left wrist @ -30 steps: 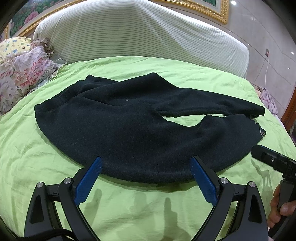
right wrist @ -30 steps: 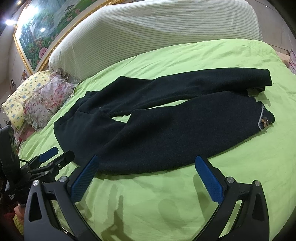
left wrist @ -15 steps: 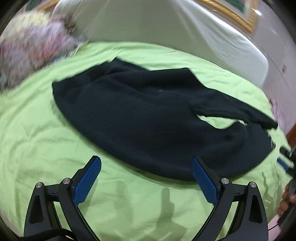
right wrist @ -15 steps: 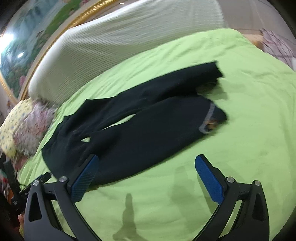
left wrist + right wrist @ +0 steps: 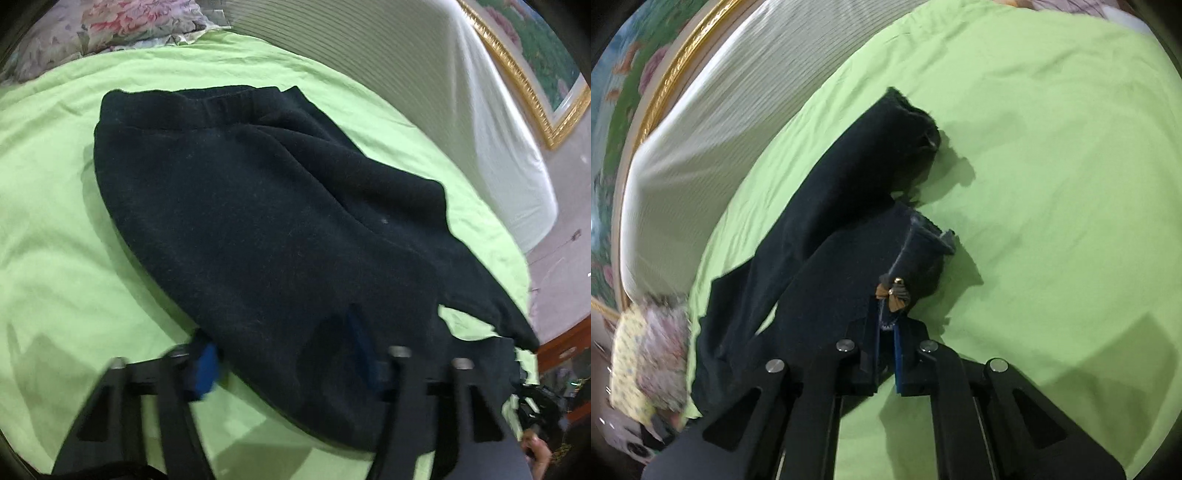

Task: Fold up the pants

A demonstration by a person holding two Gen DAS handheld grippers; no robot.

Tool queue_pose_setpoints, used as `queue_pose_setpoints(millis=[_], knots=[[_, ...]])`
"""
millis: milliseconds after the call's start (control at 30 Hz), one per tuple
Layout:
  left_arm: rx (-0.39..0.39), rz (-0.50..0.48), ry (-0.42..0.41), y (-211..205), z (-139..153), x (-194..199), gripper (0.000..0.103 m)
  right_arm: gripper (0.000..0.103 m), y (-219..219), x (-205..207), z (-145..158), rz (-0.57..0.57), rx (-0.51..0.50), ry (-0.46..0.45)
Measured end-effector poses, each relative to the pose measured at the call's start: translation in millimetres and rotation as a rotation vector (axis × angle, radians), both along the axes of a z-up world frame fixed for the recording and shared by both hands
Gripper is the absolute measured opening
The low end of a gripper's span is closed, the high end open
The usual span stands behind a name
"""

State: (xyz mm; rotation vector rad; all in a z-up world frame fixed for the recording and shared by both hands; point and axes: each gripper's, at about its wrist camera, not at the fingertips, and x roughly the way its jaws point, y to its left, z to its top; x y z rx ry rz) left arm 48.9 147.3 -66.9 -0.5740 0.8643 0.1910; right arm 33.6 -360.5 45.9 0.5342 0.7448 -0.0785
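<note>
Dark fleece pants (image 5: 277,221) lie flat on the green bedspread (image 5: 55,221), waistband (image 5: 192,110) at the far left. My left gripper (image 5: 280,343) straddles the near side edge below the waistband; its jaws are closing with fabric between them, and the pads still stand apart. In the right wrist view the two legs (image 5: 820,266) run away to the upper right. My right gripper (image 5: 886,332) is shut on the near leg's cuff (image 5: 923,251), just below a small brown bow (image 5: 892,293). The far cuff (image 5: 912,125) lies free.
A white striped headboard (image 5: 424,92) curves behind the bed under a gold-framed painting (image 5: 535,92). Floral pillows (image 5: 110,22) lie at the bed's far edge, also seen as floral pillows (image 5: 646,350). A hand (image 5: 535,446) shows at the lower right. Bare bedspread (image 5: 1052,184) spreads right of the cuffs.
Both grippers came down onto the pants and rolled. The right jaws went from wide open to shut on the near cuff. The left jaws narrowed around the near edge.
</note>
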Motion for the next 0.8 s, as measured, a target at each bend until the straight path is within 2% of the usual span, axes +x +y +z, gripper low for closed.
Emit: queue_pose_setpoints(millis=[33, 67, 133, 233, 300, 400, 467, 500, 533, 567, 600, 700, 767, 800], knots=[[0.023, 0.001, 0.009, -0.8, 0.6, 1.4, 0.029, 0.006, 1.8, -6.7, 2.6, -0.002, -0.013, -0.013], [0.03, -0.001, 0.01, -0.5, 1.2, 0.4, 0.019, 0.006, 2.2, -13.4, 5.4, -0.005, -0.017, -0.025], [0.014, -0.021, -0.014, -2.1, 8.4, -6.4, 0.012, 0.006, -8.5, -31.2, 11.4, -0.018, -0.016, -0.054], [0.0, -0.079, -0.057, -12.7, 24.7, -22.6, 0.01, 0.006, -26.1, -69.6, 20.1, -0.053, -0.025, -0.077], [-0.002, -0.134, -0.069, -27.7, 31.1, -32.0, 0.01, 0.005, -36.3, -78.2, 20.2, -0.07, -0.059, -0.067], [0.088, -0.222, -0.03, -60.1, 22.4, -38.7, 0.011, 0.008, -50.0, -84.9, 7.7, -0.098, -0.1, 0.025], [0.132, -0.262, 0.045, -71.4, 8.3, -37.5, 0.013, 0.013, -52.1, -89.7, 3.1, -0.106, -0.127, 0.056], [0.131, -0.272, 0.036, -71.5, 9.0, -40.9, 0.013, 0.02, -51.5, -92.9, 5.5, -0.112, -0.143, 0.057], [0.135, -0.283, 0.021, -70.7, 13.4, -43.5, 0.02, 0.025, -49.9, -95.1, 10.9, -0.123, -0.174, 0.059], [0.144, -0.299, 0.009, -69.5, 19.1, -47.0, 0.027, 0.038, -47.2, -98.5, 19.4, -0.142, -0.222, 0.045], [0.149, -0.315, -0.006, -67.8, 26.6, -51.3, 0.029, 0.047, -45.1, -100.7, 25.8, -0.151, -0.25, 0.023], [0.198, -0.333, -0.059, -58.8, 56.0, -61.0, 0.033, 0.051, -38.7, -102.0, 47.6, -0.134, -0.299, -0.052], [0.224, -0.314, -0.089, -50.7, 71.1, -65.6, 0.055, 0.051, -35.2, -93.3, 52.3, -0.078, -0.265, -0.075], [0.23, -0.305, -0.104, -48.9, 78.7, -64.5, 0.059, 0.051, -33.5, -85.2, 53.0, -0.052, -0.243, -0.08]])
